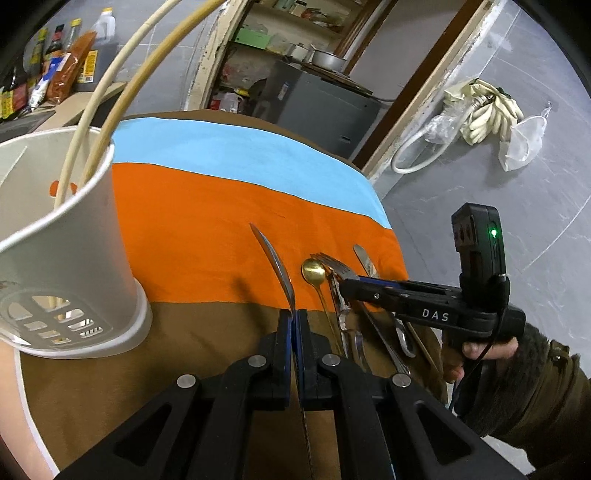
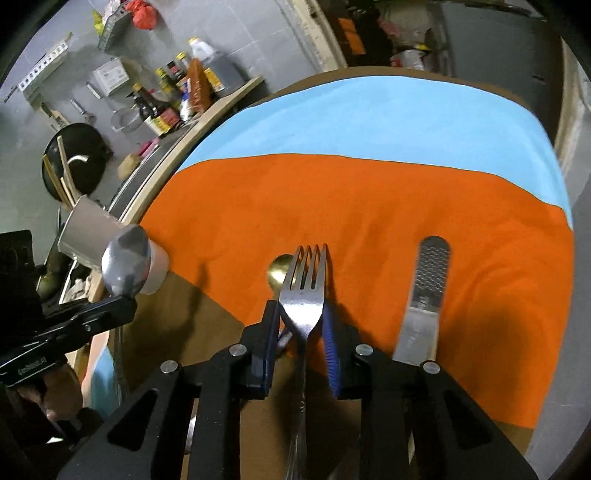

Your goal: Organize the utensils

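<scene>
Fork [image 2: 303,295] lies on the surface right of the white holder [image 1: 70,236], gold spoon [image 2: 277,269] just beside it; right tongs [image 2: 301,325] narrowly straddle its neck, pads apparently not pressing; left tongs [image 1: 294,325] clamp a silver spoon [image 1: 275,264]. Pickup step; next: close, lift, carry to holder.

I am working in a lived-in home kitchen. Beside my table runs a counter [image 2: 207,110] crowded with sauce bottles [image 2: 162,107], a big jug of dark liquid [image 1: 96,55] and a packet of red spice [image 1: 72,70]. A black wok [image 2: 74,162] hangs on the grey tiled wall [image 2: 48,122]. Open shelves [image 1: 295,26] hold jars and boxes, a metal pot [image 1: 327,61] sits on a grey cabinet [image 1: 321,103], and rubber gloves [image 1: 487,110] hang on the wall.
</scene>
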